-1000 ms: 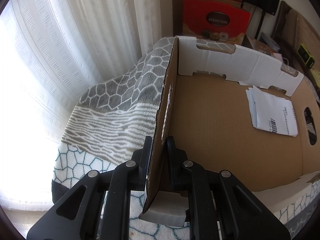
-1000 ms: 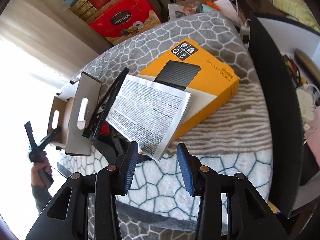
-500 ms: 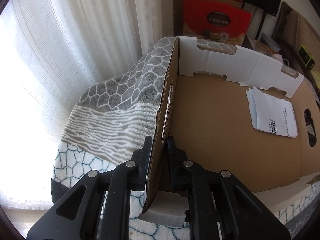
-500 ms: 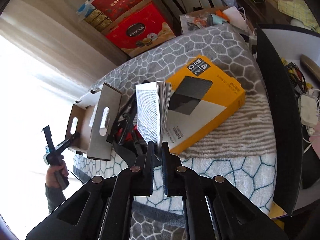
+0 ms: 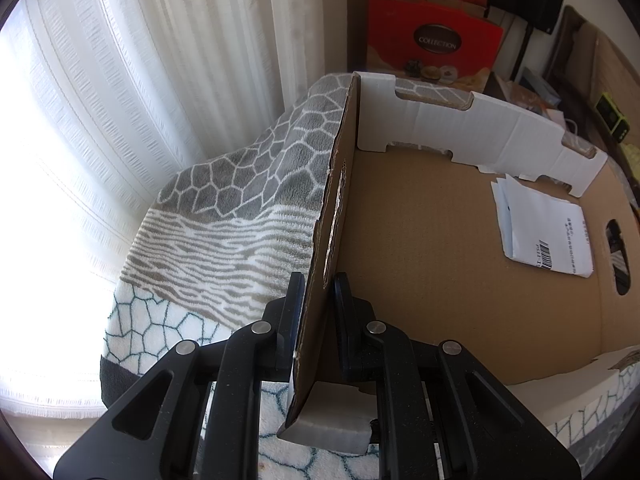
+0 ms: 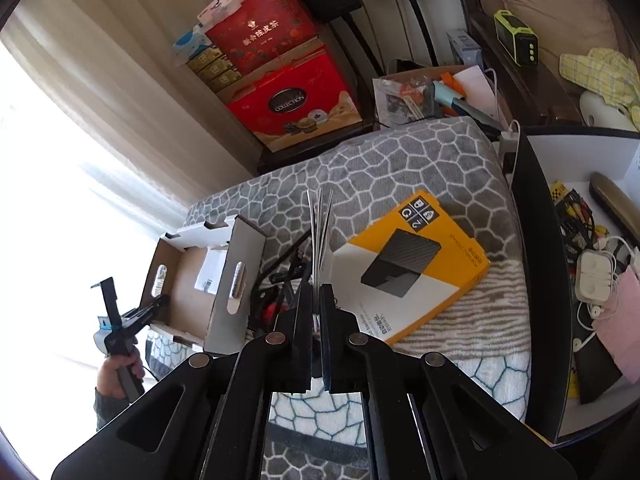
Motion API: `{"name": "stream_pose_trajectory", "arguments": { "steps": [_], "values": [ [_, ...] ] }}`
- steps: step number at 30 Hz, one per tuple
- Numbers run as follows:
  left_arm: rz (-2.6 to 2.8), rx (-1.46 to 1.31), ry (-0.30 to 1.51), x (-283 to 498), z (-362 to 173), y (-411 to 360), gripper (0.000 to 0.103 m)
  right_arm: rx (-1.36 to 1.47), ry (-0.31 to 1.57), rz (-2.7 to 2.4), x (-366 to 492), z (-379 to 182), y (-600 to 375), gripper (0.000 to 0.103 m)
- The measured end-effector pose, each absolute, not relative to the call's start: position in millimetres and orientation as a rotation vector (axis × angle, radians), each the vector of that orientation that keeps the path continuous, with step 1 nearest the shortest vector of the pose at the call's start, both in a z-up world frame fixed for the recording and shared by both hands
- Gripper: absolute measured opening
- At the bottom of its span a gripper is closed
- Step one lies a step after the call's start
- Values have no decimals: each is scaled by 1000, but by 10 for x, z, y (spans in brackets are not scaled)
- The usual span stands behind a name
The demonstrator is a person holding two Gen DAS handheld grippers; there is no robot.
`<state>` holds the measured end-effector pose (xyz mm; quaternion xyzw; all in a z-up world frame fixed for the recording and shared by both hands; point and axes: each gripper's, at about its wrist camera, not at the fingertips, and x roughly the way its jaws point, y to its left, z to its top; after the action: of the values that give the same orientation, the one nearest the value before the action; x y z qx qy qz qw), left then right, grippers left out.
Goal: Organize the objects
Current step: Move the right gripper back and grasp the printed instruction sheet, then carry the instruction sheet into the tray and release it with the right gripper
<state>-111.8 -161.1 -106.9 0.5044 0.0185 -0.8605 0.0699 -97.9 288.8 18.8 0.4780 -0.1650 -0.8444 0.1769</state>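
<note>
My right gripper (image 6: 316,300) has just closed on the thin white printed paper booklet (image 6: 320,236), which now stands edge-up between my pads, lifted off the yellow rectangular cardboard package (image 6: 416,268) lying just ahead and right of it. I judge the pick is done and the carry comes next. The open brown cardboard box (image 6: 188,280) waits ahead to my left, with a folded white paper sheet (image 5: 548,228) already inside. My left gripper (image 5: 316,304) is clamped on the box's side wall (image 5: 332,216), steadying it.
</note>
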Motion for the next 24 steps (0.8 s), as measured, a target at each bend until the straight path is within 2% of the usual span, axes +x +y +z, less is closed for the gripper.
{"name": "stream_pose_trajectory", "arguments": {
  "steps": [11,19,24],
  "values": [
    [-2588,1519,63,-1114,-1066,-1609,13,1288,-308,-2361,-1160,616,2269,2],
    [-2582,1525,58,-1100,-1056,-1586,13,1294,-231,-2267,-1229,481,1587,2],
    [-2580,1526,58,-1098,-1050,-1588,13,1329,-96,-2256,-1227,322,1162,2]
  ]
}}
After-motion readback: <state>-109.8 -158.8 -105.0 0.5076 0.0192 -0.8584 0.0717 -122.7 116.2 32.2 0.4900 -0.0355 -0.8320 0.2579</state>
